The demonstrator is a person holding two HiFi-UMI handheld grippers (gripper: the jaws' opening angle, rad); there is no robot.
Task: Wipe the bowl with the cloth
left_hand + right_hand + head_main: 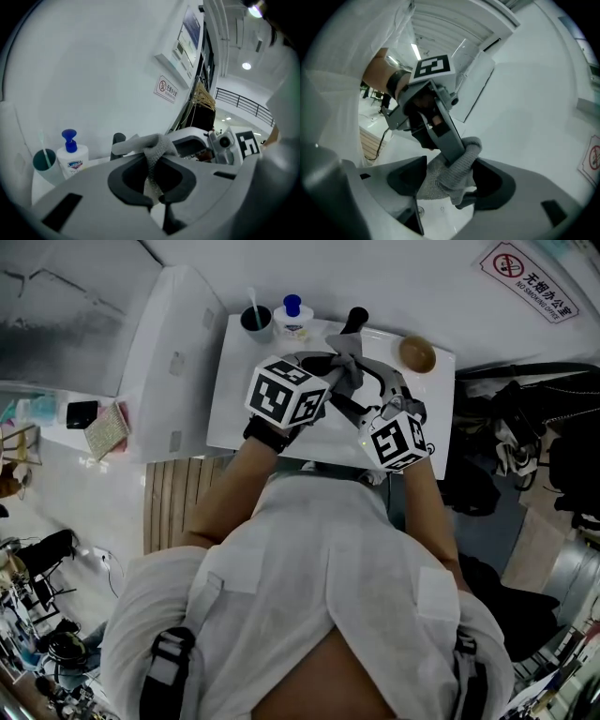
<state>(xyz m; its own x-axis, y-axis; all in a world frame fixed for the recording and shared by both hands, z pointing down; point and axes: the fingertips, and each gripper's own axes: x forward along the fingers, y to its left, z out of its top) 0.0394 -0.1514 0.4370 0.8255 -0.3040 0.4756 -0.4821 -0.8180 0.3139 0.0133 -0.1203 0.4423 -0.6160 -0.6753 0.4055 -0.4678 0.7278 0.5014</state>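
A grey knitted cloth [349, 371] hangs over the white sink counter [234, 413]. My left gripper [339, 367] is shut on the cloth [157, 150], which bulges up between its dark pads [129, 180]. My right gripper [358, 388] faces it from the right. Its jaws stand wide open around the lower part of the cloth [450, 180], and their pads do not press on it. In the right gripper view the left gripper's fingers [447, 136] pinch the cloth from above. A small brown bowl [417, 353] sits at the counter's far right corner, apart from both grippers.
A dark cup [255, 320] and a blue-topped soap bottle [293, 317] stand at the counter's back left. The black faucet [356, 320] rises behind the cloth. A white appliance [178, 343] stands at the left, a wooden slat mat [173, 498] lies below it, and dark bags [525, 427] sit at the right.
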